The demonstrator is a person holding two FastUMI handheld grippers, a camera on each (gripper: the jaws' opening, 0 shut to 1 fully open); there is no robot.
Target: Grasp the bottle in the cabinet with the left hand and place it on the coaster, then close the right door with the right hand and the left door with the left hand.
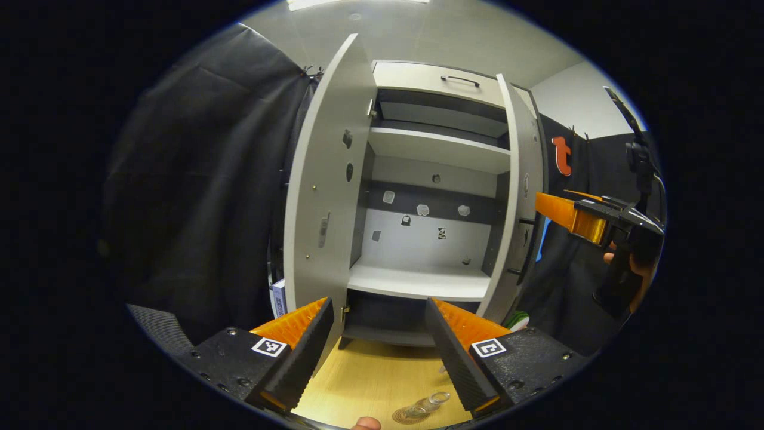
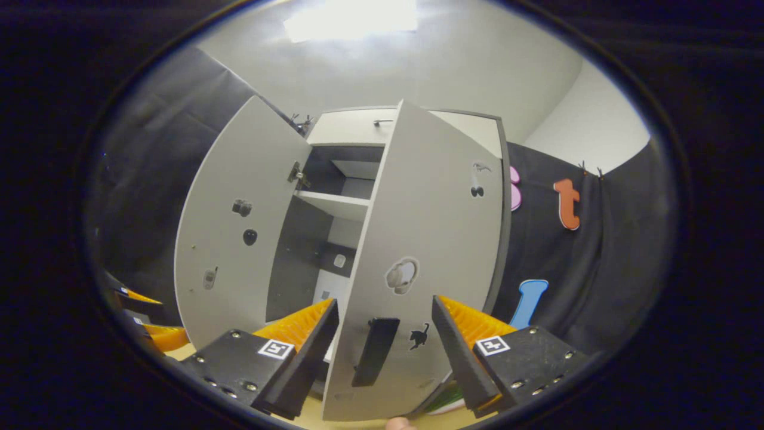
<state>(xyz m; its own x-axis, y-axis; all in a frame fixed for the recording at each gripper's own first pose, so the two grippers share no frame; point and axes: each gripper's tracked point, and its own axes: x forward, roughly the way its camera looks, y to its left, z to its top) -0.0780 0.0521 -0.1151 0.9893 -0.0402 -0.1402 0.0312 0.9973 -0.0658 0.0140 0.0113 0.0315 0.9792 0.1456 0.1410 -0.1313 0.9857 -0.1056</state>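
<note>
cabinet: tall grey two-door wooden cabinet [image 1: 436,197], both doors swung open; pale shelves inside, dark back band with small stickers; shelves bare in the left gripper view
left door: grey panel [image 1: 325,197] wide open, small stickers on its inner face; also seen in the right gripper view [image 2: 239,239]
right door: grey panel [image 2: 424,251] part open, edge-on in the left gripper view [image 1: 516,197]; outer face carries a black bar handle [image 2: 375,351], a small black cat sticker and other small stickers
writing: no readable brand or text on cabinet or bottle; stickers too small to tell; square black-and-white marker tags on both grippers
table: light wood tabletop [image 1: 382,382] in front of the cabinet base
left gripper: [image 1: 382,352] fingers spread wide, holding nothing, touching nothing; hangs above the tabletop, facing the open cabinet
right gripper: [image 2: 385,352] fingers spread wide, one on each side of the right door's lower edge with the handle between them; contact with the door cannot be told; in the left gripper view it sits beside the right door's outer side [image 1: 567,215], held by a hand [image 1: 627,269]
bottle: small clear plastic bottle [image 1: 427,405] on the tabletop, low between the left gripper's fingers, appears tilted by the lens
coaster: round brownish coaster [image 1: 406,415] under the bottle's base
</note>
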